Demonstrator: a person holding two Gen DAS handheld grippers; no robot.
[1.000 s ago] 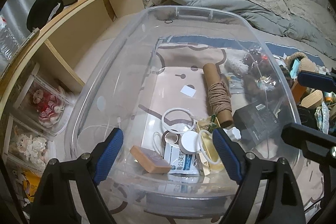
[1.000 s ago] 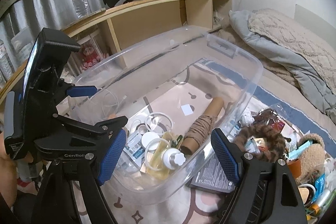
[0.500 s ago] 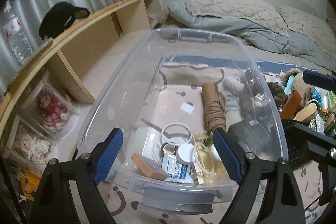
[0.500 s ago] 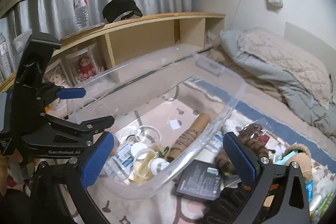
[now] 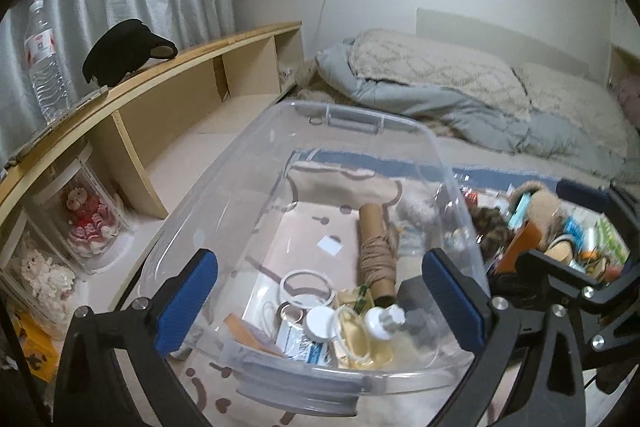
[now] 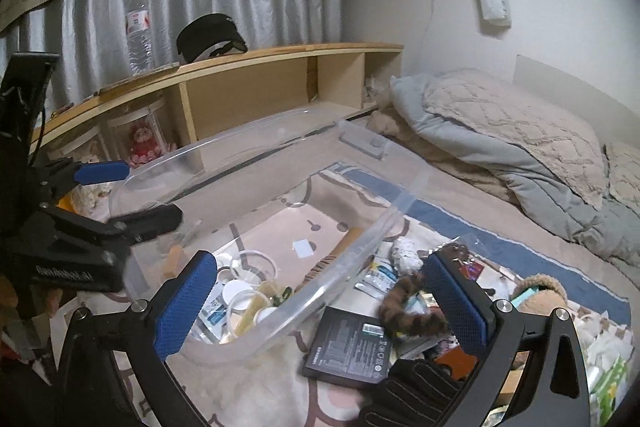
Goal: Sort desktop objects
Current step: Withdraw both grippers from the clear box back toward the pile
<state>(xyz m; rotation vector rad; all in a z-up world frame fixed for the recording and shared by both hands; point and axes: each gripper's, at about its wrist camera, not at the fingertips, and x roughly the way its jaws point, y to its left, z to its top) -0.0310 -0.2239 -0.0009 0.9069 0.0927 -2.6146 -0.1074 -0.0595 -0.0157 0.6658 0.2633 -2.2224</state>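
A clear plastic bin [image 5: 436, 155] stands on a patterned mat. It holds a cardboard tube wound with twine [image 5: 376, 255], a white ring [image 5: 306, 285], a pump bottle [image 5: 380, 323], a packet and a tan block [image 5: 244, 329]. My left gripper [image 5: 320, 307] is open and empty above the bin's near end. My right gripper [image 6: 320, 307] is open and empty over the bin's right rim [image 6: 360, 255]. A pile of loose objects lies right of the bin: a black box [image 6: 348, 347], a furry brown item [image 6: 412, 311], a black glove [image 6: 416, 387].
A wooden shelf [image 5: 168, 99] runs along the left with dolls in clear cases [image 5: 86, 223], a water bottle [image 5: 44, 59] and a black cap [image 5: 120, 51] on top. A bed with a grey quilt [image 5: 460, 99] lies behind.
Both grippers have pulled up and back from the bin, so more of the room shows. The right gripper has shifted right toward the pile. Both stay open and empty.
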